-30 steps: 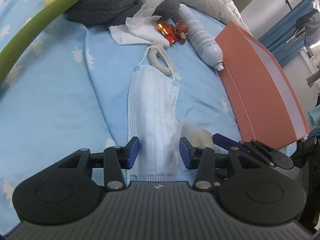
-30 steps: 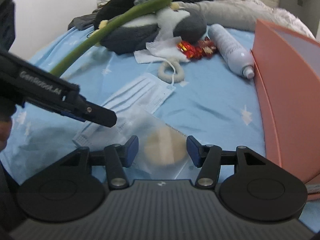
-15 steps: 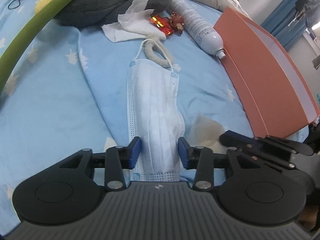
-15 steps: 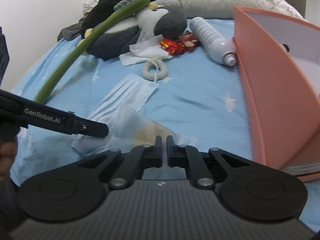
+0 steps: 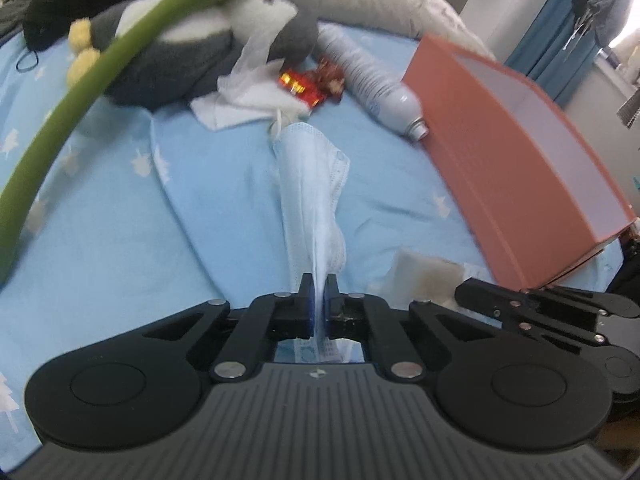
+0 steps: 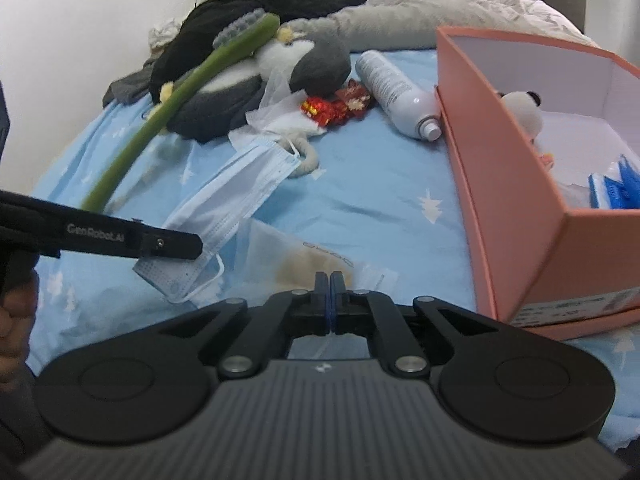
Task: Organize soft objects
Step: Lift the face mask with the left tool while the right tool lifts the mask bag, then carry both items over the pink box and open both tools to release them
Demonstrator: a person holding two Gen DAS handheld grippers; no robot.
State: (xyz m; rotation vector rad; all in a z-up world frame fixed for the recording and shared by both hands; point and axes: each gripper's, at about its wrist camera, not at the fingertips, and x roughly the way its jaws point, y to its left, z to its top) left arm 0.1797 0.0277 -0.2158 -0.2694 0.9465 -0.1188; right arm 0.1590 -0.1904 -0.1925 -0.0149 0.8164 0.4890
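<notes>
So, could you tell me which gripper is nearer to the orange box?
Right. The right gripper, shut on the clear packet, sits beside the orange box; the left gripper, shut on the face mask, is farther away.

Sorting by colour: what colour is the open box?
Salmon pink box, white inside; right wrist view shows it best.

Bed (image 6: 380,200); bottle (image 6: 390,94); box (image 6: 512,208)

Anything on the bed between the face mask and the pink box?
Nothing visible. The face mask, pinched in the left gripper, has only bare blue sheet across to the pink box; the spray bottle lies further back.
</notes>
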